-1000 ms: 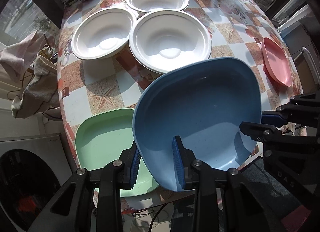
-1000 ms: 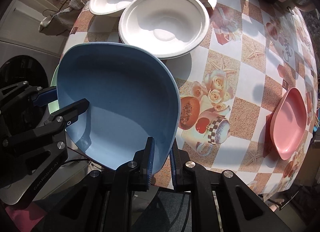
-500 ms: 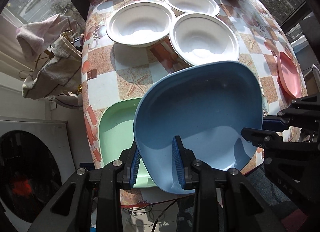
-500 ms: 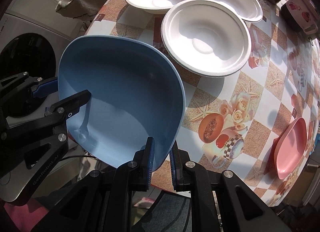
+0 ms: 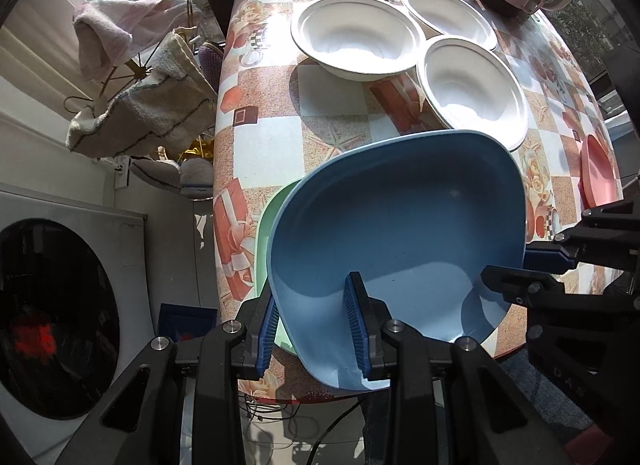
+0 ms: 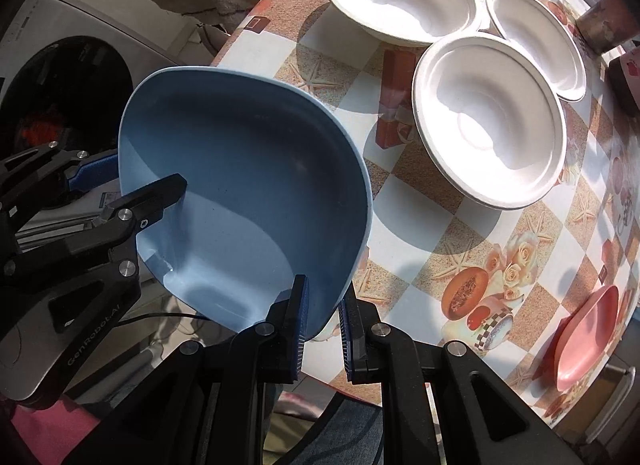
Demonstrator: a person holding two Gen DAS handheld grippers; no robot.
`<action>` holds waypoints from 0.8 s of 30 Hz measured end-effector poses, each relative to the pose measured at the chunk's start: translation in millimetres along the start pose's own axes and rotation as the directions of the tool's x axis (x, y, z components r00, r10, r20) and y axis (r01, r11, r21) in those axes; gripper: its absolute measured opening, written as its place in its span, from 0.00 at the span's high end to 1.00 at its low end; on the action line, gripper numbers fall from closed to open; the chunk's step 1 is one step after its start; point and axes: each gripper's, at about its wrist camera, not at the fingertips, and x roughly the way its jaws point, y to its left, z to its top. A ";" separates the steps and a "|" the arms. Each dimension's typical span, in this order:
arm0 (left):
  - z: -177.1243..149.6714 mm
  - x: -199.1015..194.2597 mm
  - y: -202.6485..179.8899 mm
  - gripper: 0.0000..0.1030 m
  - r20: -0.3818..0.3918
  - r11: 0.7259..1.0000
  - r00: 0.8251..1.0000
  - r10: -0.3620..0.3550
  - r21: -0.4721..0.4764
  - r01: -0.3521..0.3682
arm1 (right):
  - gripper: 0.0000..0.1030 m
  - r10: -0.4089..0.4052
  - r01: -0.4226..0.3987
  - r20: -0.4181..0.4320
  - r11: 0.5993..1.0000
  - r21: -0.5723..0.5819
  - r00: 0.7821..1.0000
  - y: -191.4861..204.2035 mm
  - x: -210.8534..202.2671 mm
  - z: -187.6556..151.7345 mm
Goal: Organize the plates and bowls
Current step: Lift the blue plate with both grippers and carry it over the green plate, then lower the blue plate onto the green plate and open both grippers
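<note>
Two grippers are clamped on one rounded-square blue plastic plate [image 5: 400, 225], which is held tilted in the air above the near edge of the tiled, flower-printed surface [image 5: 272, 129]. The left gripper [image 5: 314, 329] is pinched over the plate's near rim, one pad inside the dish and one beneath it; the right gripper [image 6: 322, 321] is closed in the same way on the adjoining edge. A pale green plastic plate [image 5: 266, 225] is partly hidden directly under the blue one, so stacking there is judged to be the step in hand. Three white moulded paper bowls [image 6: 488, 121] are grouped further back, and a pink plastic plate [image 6: 584, 337] lies well apart near the right edge. The blue plate is judged light, stiff and smooth, hence likely to slip under a loose grip; the raised rim is judged the best hold, with opposed pads kept square to it.
</note>
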 end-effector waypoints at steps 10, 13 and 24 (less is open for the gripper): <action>-11.8 15.4 17.5 0.66 -0.053 0.999 0.997 0.051 -0.010 -0.052 | 0.83 0.034 -0.039 -0.074 0.997 -0.069 0.997 -20.0 36.6 26.9; -16.9 20.7 22.5 0.65 -0.070 0.999 0.996 0.050 -0.013 -0.051 | 0.83 0.050 -0.060 -0.100 0.994 -0.092 0.994 -29.6 48.2 31.4; -0.9 24.6 16.2 0.55 -0.041 0.998 0.998 0.055 0.027 -0.054 | 0.83 0.136 -0.130 -0.079 0.989 0.074 0.988 -130.1 66.7 48.7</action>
